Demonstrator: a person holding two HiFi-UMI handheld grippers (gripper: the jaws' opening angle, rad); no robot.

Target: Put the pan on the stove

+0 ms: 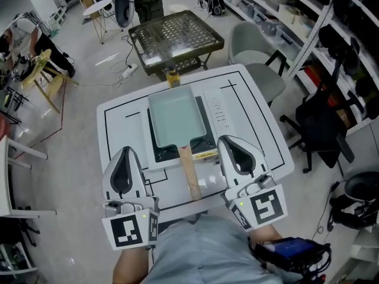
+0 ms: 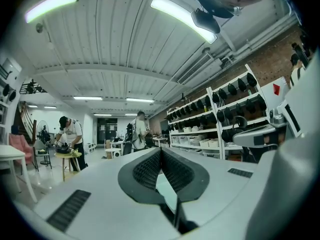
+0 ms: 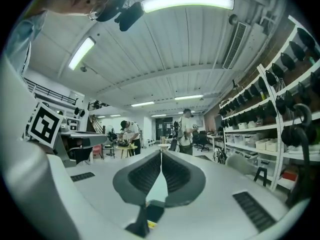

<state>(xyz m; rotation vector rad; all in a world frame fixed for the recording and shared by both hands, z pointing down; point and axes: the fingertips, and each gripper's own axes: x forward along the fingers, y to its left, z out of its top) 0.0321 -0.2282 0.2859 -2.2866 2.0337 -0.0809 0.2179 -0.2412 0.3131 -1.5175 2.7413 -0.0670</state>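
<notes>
The pan (image 1: 174, 120), a pale rectangular one, lies on the black stove (image 1: 161, 154) in the middle of the white bench (image 1: 118, 123). By our reading the placing is already done. Its long axis runs straight away from us. The wooden handle (image 1: 189, 173) points back toward our body and overhangs the stove's near edge.

Both claws sit on the near side of the pan, one on each side of that handle. The left claw (image 1: 126, 151) is off to the handle's left, and the right claw (image 1: 225, 139) is to its right. Each points away from us, roughly parallel to the handle, and neither touches the pan, the handle or the stove.

Each claw's own view shows its two dark ribbed pads meeting at the tips, so both are closed and grip nothing (those views look out level across the room rather than down at the bench).

If the pan needed another nudge, we judge the handle to be the part to take. It lies between the claws, ahead of them and lower. Its end is somewhat nearer the right claw, which would have to open, dip and come in across the handle's length.
</notes>
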